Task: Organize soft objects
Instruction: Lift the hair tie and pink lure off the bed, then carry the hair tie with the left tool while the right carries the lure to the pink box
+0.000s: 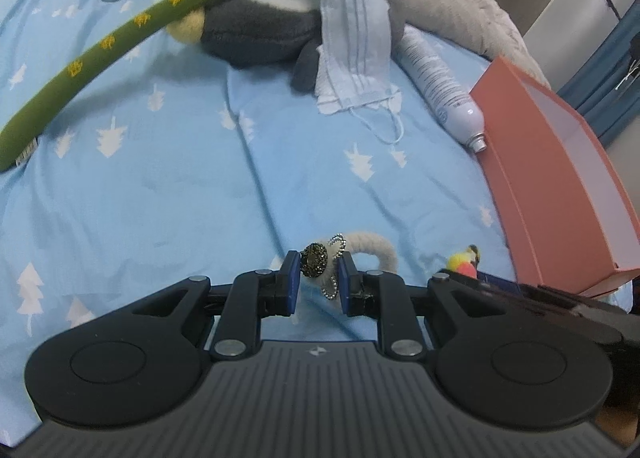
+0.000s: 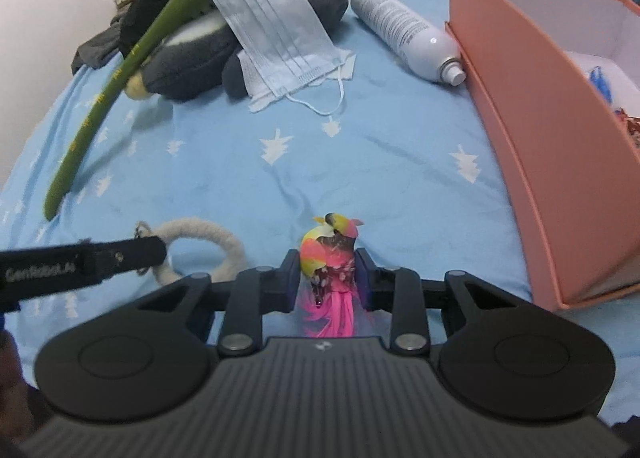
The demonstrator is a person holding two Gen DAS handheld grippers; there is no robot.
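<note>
My left gripper (image 1: 319, 273) is shut on a fluffy cream hair tie (image 1: 376, 248) at its dark beaded charm, low over the blue bedsheet (image 1: 180, 197). The hair tie also shows in the right wrist view (image 2: 208, 236), with the left gripper's finger (image 2: 120, 254) on it. My right gripper (image 2: 328, 278) is shut on a small pink and yellow feathered bird toy (image 2: 330, 254), which also shows in the left wrist view (image 1: 464, 262). A salmon-pink open box (image 2: 560, 137) stands to the right, also in the left wrist view (image 1: 560, 177).
At the back lie a long green plush (image 1: 120, 41), a grey plush toy (image 1: 260, 25), a blue face mask (image 1: 356, 37) on a white wipe, a white spray can (image 1: 440, 85) and a grey blanket (image 1: 452, 5). The box (image 2: 608, 85) holds some small items.
</note>
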